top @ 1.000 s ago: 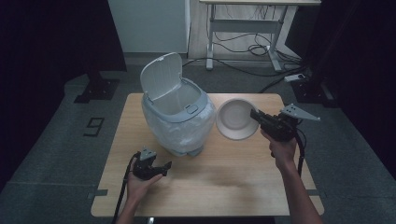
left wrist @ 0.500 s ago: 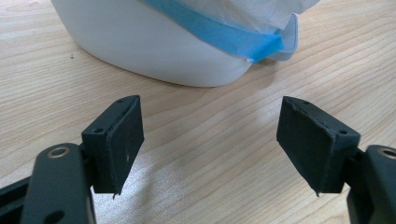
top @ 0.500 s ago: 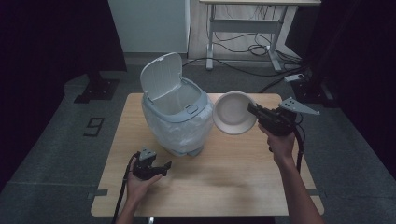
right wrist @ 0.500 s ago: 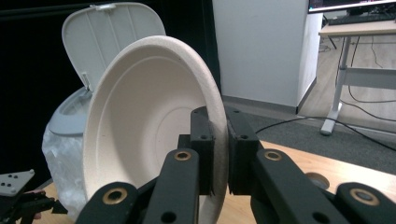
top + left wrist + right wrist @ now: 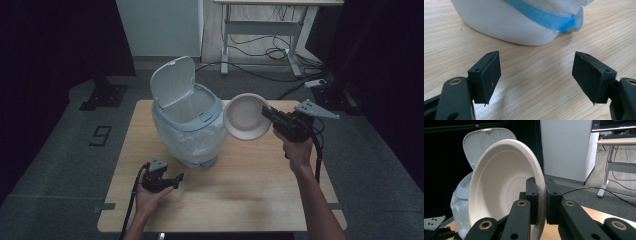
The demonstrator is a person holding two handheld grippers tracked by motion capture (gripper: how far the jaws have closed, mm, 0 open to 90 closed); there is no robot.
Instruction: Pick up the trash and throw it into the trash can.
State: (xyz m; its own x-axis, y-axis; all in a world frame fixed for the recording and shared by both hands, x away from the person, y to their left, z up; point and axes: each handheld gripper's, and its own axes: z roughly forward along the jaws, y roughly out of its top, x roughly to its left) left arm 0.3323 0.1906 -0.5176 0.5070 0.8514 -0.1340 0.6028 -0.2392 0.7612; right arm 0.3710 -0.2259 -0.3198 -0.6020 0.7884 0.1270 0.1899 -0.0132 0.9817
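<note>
The bowl (image 5: 506, 192) in my right tool (image 5: 541, 202) is plain off-white, faintly speckled. My tools' pads are matt black. The bin (image 5: 187, 122) at ten o'clock from the bowl is white with a pale grey-blue rim, a blue band low down, and a whitish liner. The tabletop (image 5: 240, 195) is light wood grain

Black tongs (image 5: 172, 180) with brass rivets, trailing cables.

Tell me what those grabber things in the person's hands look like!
Each hand-held gripper is black: the left, the right. Each has two flat rectangular pads on jointed arms with brass-coloured pins. A grey three-cornered plate tops the right one, and black cables trail back. The forearms are bare.
</note>
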